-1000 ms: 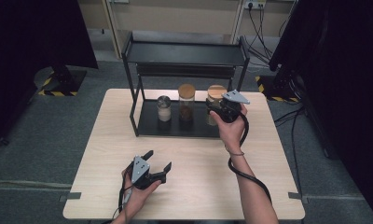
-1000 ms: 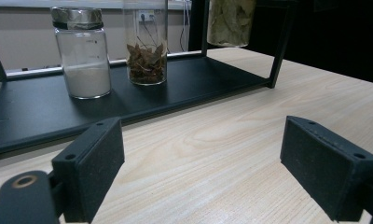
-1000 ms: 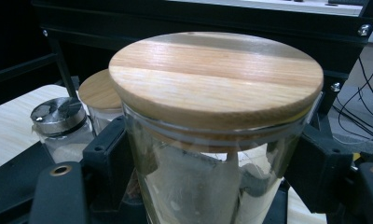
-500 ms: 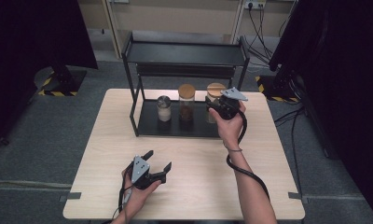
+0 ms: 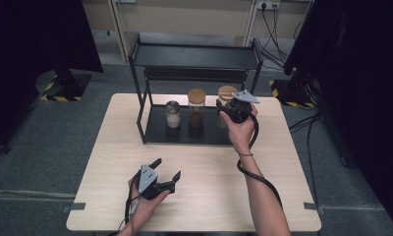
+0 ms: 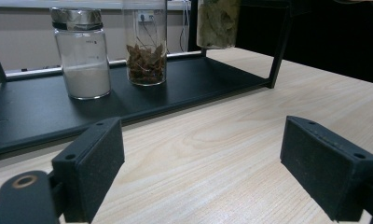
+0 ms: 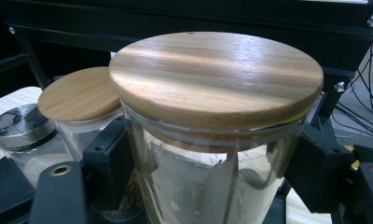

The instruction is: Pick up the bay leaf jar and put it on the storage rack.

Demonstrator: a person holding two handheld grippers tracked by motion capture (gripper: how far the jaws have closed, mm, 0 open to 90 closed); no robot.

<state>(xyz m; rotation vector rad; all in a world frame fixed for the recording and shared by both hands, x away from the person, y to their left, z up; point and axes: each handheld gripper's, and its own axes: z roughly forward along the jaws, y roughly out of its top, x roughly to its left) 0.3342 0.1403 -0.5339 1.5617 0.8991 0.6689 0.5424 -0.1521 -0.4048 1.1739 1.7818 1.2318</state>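
Two bare forearms, no sleeves; a thin band around the right wrist. Left tongs (image 5: 166, 168): black body, a grey three-cornered plate with small dark screw holes on top, two stubby black jaws. Seen close from the left gripper view, left tongs (image 6: 212, 172): flat rectangular pads of matt, grainy black, small round screw recesses at the corners, a brass-coloured ring set in the arm at lower left. Right tongs (image 5: 224, 107): same black body, same grey plate. Thick black cable looping along the right forearm; thinner cable at the left wrist.
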